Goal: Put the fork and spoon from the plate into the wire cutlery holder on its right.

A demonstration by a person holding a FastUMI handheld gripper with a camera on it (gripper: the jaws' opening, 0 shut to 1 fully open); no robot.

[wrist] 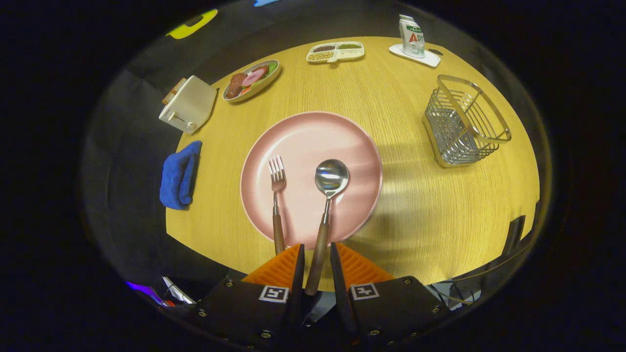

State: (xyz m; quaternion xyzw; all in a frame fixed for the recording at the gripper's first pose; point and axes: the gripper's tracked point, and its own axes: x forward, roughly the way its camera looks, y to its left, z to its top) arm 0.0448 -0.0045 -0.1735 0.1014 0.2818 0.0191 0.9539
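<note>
We note the gripper (317,261) with its fingers narrowly parted around the spoon (326,205) handle; a thin gap shows each side, so contact is not confirmed. Spoon's long axis runs straight ahead, bowl resting on the pink plate (342,132). Fork (277,200) lies just left, parallel. Wire cutlery holder (462,122) stands ahead to the right, well apart.

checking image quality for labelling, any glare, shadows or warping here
Gripper view: glare on the shiny metal spoon bowl and round pink plate; a soft shadow falls right of the plate on the wooden table; fisheye bends the table edge; the tool straddles the spoon's wooden handle.
</note>
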